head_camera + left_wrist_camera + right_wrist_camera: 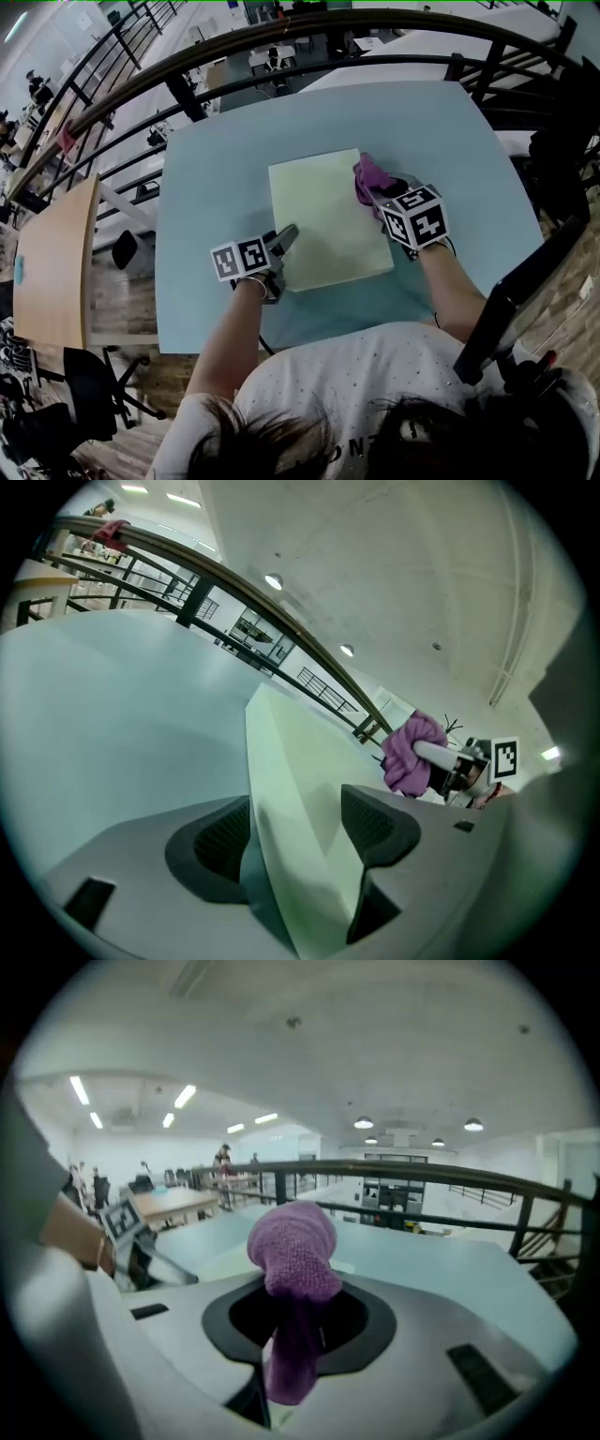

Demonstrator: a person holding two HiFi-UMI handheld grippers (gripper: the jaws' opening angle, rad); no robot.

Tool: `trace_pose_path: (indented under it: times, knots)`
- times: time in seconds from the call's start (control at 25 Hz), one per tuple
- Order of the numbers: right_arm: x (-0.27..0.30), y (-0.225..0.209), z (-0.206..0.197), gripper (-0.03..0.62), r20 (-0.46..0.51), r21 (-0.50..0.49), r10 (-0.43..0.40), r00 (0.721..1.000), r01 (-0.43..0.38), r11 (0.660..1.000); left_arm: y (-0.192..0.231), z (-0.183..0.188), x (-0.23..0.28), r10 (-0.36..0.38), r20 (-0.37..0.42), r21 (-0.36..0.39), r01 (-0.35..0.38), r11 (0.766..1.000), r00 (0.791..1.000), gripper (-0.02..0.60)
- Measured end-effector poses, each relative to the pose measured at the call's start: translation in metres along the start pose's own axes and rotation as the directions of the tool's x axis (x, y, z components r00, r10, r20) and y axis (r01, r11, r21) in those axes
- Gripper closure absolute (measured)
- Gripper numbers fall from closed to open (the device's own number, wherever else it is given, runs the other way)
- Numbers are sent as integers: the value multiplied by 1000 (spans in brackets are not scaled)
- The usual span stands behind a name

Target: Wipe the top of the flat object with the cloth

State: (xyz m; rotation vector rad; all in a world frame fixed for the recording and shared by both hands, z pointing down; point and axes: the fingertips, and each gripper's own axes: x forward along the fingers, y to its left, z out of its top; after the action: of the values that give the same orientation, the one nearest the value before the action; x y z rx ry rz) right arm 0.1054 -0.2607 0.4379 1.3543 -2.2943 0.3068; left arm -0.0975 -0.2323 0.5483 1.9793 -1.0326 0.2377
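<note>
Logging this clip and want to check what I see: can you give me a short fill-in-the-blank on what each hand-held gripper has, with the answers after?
1. The right hand-held gripper is shut on a ____ cloth.
2. The left hand-held gripper clamps the edge of a pale green board, which lies on a light ____ table.
3. In the head view, the cloth is at the board's ____ edge.

Missing words: purple; blue; right.

No legible text; shirt print too small to read.
</note>
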Motion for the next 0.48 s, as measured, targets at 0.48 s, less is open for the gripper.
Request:
trace_pose_path:
  times: [0.48]
  knots:
    - [53, 178, -18, 499, -228, -261, 393, 891, -445, 857, -2, -6, 0, -2, 5, 7, 2, 1000, 1000, 282]
